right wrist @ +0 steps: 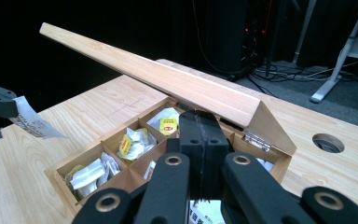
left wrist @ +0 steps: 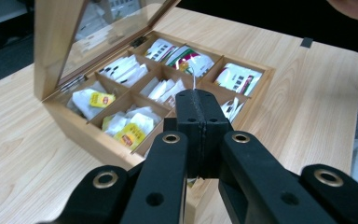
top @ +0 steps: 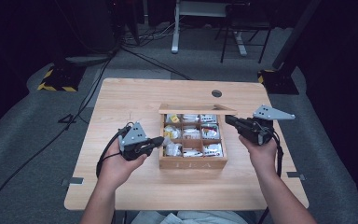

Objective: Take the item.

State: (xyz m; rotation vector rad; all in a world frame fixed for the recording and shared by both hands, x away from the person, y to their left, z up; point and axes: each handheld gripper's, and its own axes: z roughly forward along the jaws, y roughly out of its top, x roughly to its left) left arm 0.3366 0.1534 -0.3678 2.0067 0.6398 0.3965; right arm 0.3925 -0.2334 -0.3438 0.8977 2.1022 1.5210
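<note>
An open wooden tea box (top: 193, 163) sits mid-table, its lid (right wrist: 168, 81) tilted up at the back, and its compartments hold tea bags in white and yellow wrappers. My left gripper (top: 160, 140) is at the box's left side, shut on a white tea bag sachet (right wrist: 30, 120). In the left gripper view the sachet shows as a thin white edge (left wrist: 194, 80) above the closed jaws (left wrist: 200, 95). My right gripper (top: 228, 119) hovers at the box's right rear corner. Its jaws (right wrist: 200, 116) are pressed together with nothing between them, just over the compartments.
A round cable hole (top: 216, 93) lies in the table behind the box. Bare tabletop (top: 121, 102) stretches to the left and front. On the floor beyond are cables, a yellow-black striped base (top: 56, 79) and desk legs (top: 175, 28).
</note>
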